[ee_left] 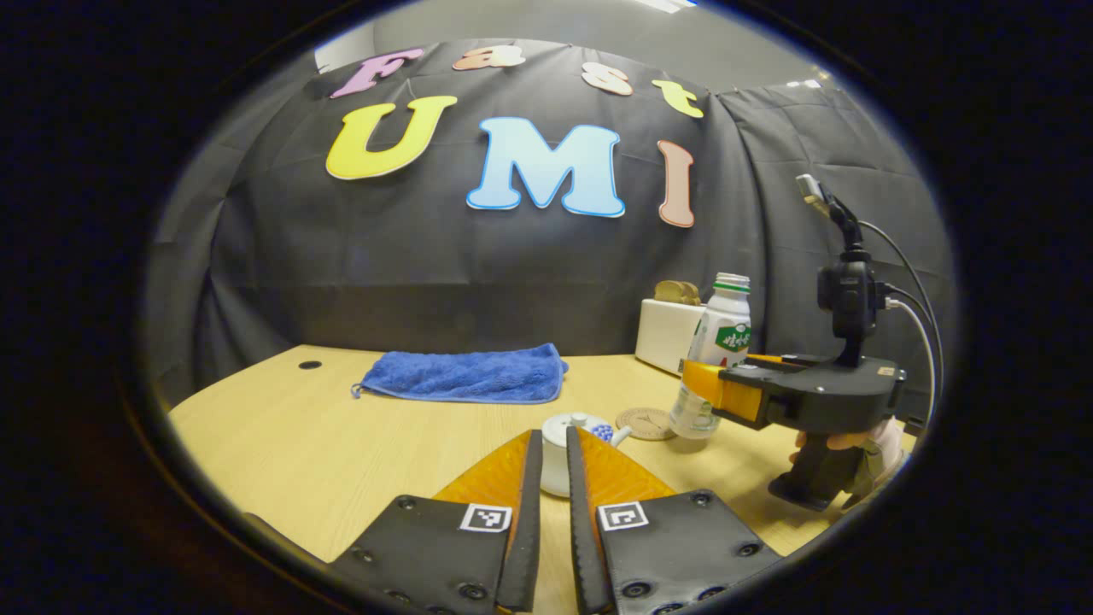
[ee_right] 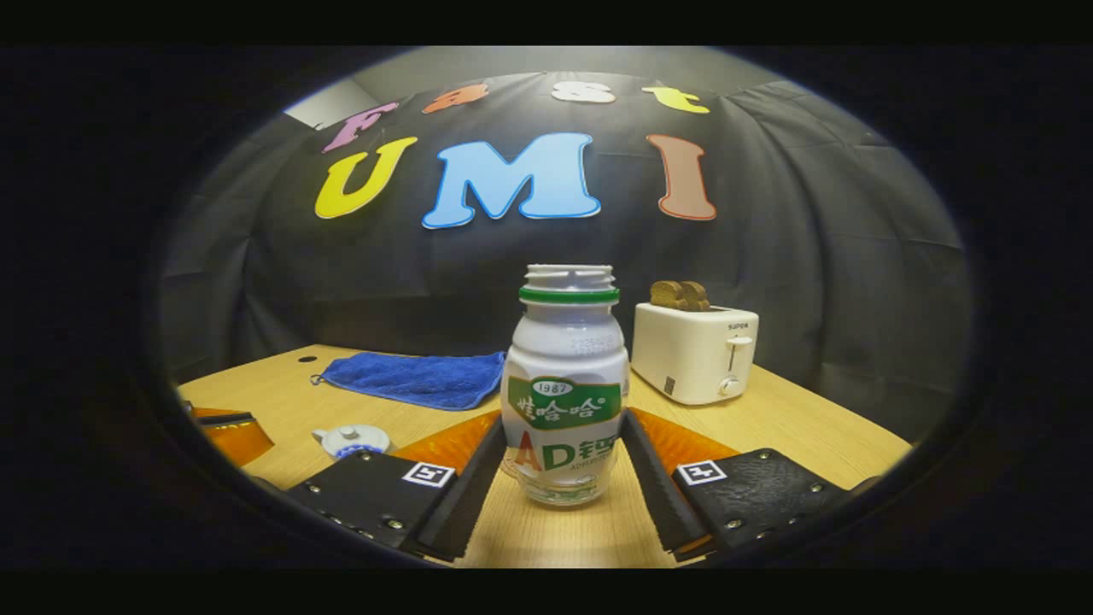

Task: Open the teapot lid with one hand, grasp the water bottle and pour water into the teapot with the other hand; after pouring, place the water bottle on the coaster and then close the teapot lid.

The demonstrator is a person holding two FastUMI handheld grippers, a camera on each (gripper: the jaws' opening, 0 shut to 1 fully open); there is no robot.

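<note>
Left hand-held gripper (ee_left: pixel 553 444): fingers nearly pressed together, only a thin slit between them, nothing pinched. It hangs low over the counter (ee_left: pixel 341 436), pointed at the teapot (ee_left: pixel 570 448), which sits just past the fingertips. Teapot white with blue marks, lid (ee_left: pixel 574 424) on, knob showing on top. No contact visible between fingers and pot.

Right hand-held gripper (ee_right: pixel 564 444): fingers spread, one on each side of the bottle (ee_right: pixel 564 384). Bottle stands upright on the counter between them, cap off, green ring at the neck. Fingers lie close along its lower body; whether they touch it I cannot tell from the right gripper view. In the left gripper view the same gripper (ee_left: pixel 709 391) reaches in from the right at the bottle's (ee_left: pixel 716 359) lower half, a hand (ee_left: pixel 845 448) on the grip beneath it.

Coaster (ee_left: pixel 645 423): round, flat on the counter, just beside the bottle's base on the teapot side, between pot and bottle. Nothing on it.

Back of counter: blue towel (ee_left: pixel 465 374) lying flat to the left; white toaster (ee_right: pixel 693 352) with bread (ee_right: pixel 679 295) in its slots, behind and right of the bottle. In the right gripper view the teapot (ee_right: pixel 352 440) lies low left, well apart from the bottle.
</note>
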